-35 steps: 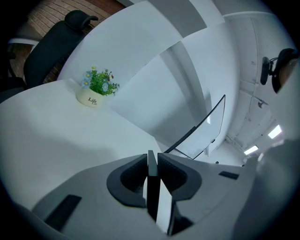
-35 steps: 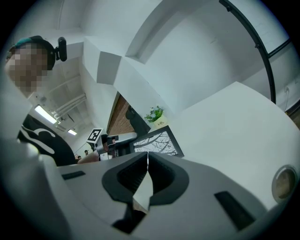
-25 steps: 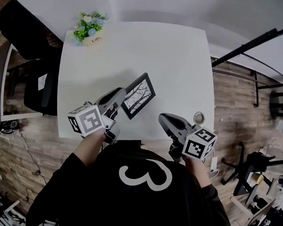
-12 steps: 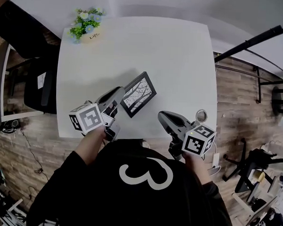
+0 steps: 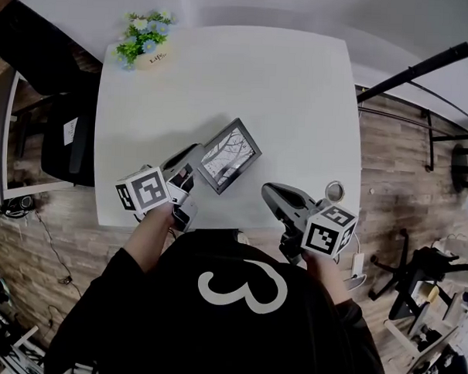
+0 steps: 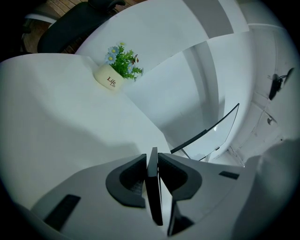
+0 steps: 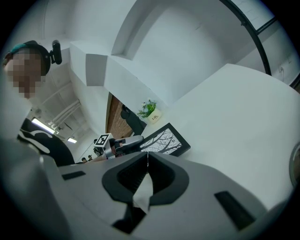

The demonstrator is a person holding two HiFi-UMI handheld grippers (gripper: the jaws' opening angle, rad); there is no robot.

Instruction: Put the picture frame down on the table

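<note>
The black picture frame [image 5: 230, 155], with a bare-tree print, hovers low over the white table [image 5: 284, 91] near its front edge, tilted. My left gripper [image 5: 192, 162] is shut on the frame's near left corner. In the left gripper view the frame's thin dark edge [image 6: 153, 183] stands clamped between both jaws. The right gripper [image 5: 274, 196] stays to the right of the frame and apart from it, shut with nothing in it. From the right gripper view the frame [image 7: 161, 140] lies just past the closed jaws, its far end close to the tabletop.
A small pot of flowers [image 5: 147, 47] stands at the table's far left corner. A small round metal object [image 5: 334, 192] sits at the table's right front edge. A black chair [image 5: 66, 136] is to the left, a black stand [image 5: 425, 67] to the right.
My left gripper has rolled a little, and the frame's face now turns more upward. The right gripper has hardly moved.
</note>
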